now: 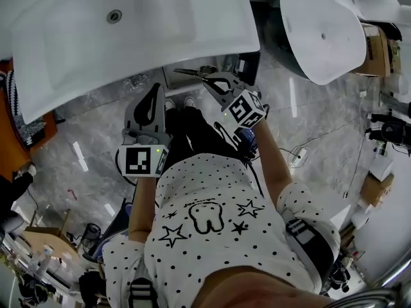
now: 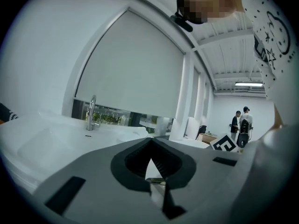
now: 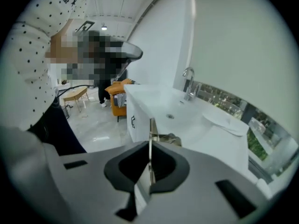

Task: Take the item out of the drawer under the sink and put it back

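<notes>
The right hand-held gripper (image 1: pixel 210 81) is clenched on a thin metal tool (image 1: pixel 190 73), just by the front edge of the white sink (image 1: pixel 77 63). The left hand-held gripper (image 1: pixel 156 90) is closed, holding nothing

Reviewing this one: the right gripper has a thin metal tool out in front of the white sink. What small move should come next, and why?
Probably lower the right gripper back down below the front edge of the white sink. Its jaws are shut on the thin metal tool, which is out in the open, so returning it under the sink seems to be what remains.
</notes>
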{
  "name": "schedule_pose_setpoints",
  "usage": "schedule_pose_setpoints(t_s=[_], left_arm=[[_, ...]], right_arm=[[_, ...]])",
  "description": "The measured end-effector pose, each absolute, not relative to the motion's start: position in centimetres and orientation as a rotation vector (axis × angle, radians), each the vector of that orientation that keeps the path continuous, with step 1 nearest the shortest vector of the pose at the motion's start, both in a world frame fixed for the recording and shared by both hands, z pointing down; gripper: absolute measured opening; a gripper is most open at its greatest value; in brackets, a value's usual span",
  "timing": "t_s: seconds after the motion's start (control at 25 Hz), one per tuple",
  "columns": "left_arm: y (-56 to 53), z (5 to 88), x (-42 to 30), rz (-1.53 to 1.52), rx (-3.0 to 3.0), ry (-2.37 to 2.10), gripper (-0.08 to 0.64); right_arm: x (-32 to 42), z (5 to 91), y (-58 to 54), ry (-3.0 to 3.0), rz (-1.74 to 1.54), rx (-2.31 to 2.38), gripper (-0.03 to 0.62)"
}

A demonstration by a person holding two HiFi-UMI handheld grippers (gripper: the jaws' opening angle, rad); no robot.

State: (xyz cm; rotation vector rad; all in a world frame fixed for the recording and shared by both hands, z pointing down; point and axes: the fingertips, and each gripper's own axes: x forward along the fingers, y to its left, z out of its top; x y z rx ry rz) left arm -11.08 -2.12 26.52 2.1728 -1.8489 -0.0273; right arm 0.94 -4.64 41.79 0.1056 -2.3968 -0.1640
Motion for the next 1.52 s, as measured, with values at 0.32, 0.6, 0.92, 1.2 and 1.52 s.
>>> schedule_pose_setpoints(t_s=[0.32, 0.6, 0.92, 1.2, 1.52], left_arm=[[-2.7, 23.3, -11.7, -0.014, 2.253, -1.842, -0.005], [-2.8, 19.9, -11.0, -0.040, 2.332, -1.842, -0.005], [-1.2, 18.1, -10.0, -0.082, 2.376, -1.854, -0.005], [-0.1, 19.3, -9.3, -0.101, 2.346, -1.855, -0.005], [0.6, 19.9, -8.5, -0.075, 2.371, -1.825, -0.005]], right_arm=[[1.5, 32.9, -8.0, -2.620, 0.049, 0.601, 0.014], [4.5, 23.6, -9.0, -2.758, 0.073, 0.982, 0.014], [7.3, 17.1, -6.5, -2.828, -0.013, 1.158, 0.014], [6.5, 18.9, -3.4, -2.824, 0.055, 1.155, 0.014], [3.3, 22.2, -1.0, -2.780, 0.120, 1.031, 0.014]])
